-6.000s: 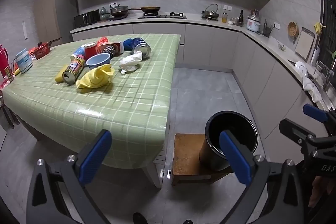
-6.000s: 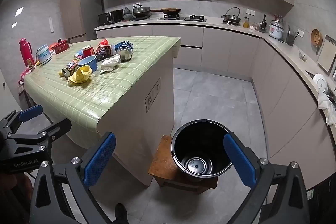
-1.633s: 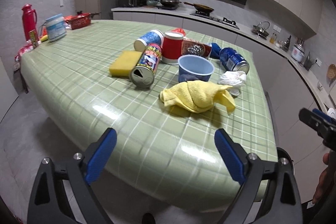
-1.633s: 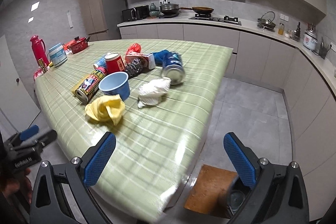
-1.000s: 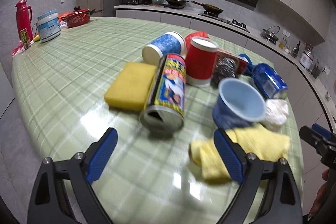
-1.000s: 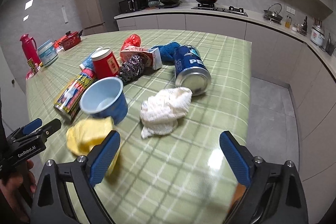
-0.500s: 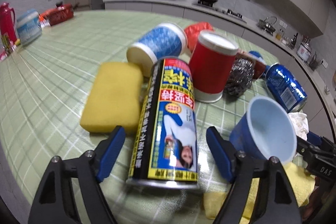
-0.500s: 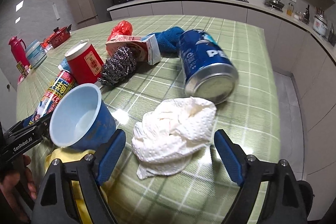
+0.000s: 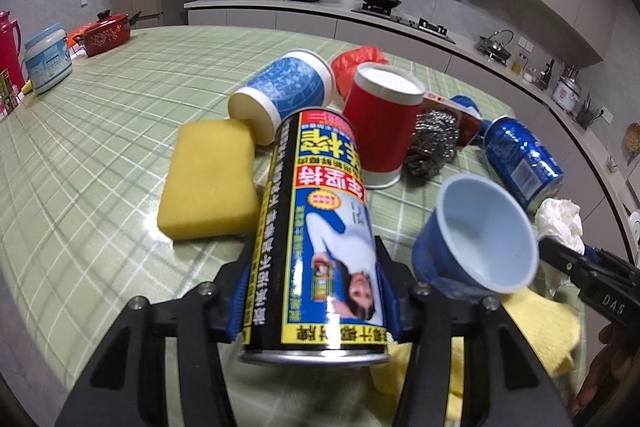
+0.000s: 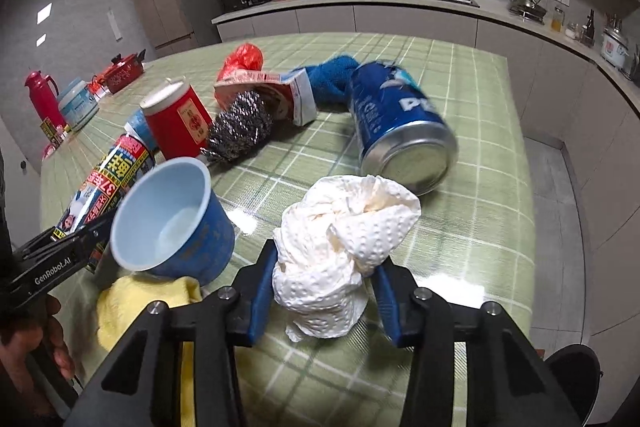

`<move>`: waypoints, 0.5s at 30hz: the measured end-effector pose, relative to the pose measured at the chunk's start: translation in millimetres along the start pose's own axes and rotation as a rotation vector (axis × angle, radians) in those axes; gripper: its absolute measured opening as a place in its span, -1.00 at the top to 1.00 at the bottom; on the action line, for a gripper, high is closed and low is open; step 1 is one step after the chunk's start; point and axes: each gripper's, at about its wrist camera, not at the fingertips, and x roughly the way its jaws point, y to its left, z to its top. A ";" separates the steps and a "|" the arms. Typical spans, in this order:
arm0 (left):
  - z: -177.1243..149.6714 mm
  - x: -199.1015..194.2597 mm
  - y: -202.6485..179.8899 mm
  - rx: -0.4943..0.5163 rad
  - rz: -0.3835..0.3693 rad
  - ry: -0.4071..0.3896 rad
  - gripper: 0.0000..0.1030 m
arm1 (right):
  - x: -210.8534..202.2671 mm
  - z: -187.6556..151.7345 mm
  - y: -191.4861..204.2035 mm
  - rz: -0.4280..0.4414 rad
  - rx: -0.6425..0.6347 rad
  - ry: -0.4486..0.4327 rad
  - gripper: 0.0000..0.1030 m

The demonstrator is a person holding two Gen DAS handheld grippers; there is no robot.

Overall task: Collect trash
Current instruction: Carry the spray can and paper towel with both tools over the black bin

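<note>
My left gripper (image 9: 314, 301) is shut on a tall yellow-and-black printed can (image 9: 320, 227) that lies on its side on the green checked table (image 9: 100, 147). My right gripper (image 10: 324, 291) is shut on a crumpled white paper towel (image 10: 340, 235). The can also shows in the right wrist view (image 10: 100, 183). A light blue cup (image 9: 476, 255) lies tipped on a yellow cloth (image 9: 536, 323) between the two grippers. A blue soda can (image 10: 400, 127) lies on its side just beyond the towel.
A yellow sponge (image 9: 208, 179), a blue-white paper cup (image 9: 284, 95), a red cup (image 9: 382, 123), a steel scourer (image 9: 434, 143), a red bag (image 10: 242, 61) and a carton (image 10: 280, 95) crowd the table. The black bin's rim (image 10: 572, 371) shows at lower right. Pots and jars (image 9: 48, 61) stand at the far left.
Both grippers moved forward and closed: the left on the printed can, the right on the paper towel. Half a second ago both were open around them.
</note>
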 end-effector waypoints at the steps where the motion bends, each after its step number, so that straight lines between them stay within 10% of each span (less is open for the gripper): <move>1: 0.0 -2.9 -1.8 0.000 0.002 -0.004 -0.04 | -5.1 0.4 -1.3 0.000 0.001 -0.006 0.08; 15: -22.1 -62.8 -57.6 0.033 -0.013 -0.068 -0.03 | -92.6 -29.5 -34.8 -0.010 0.015 -0.074 0.09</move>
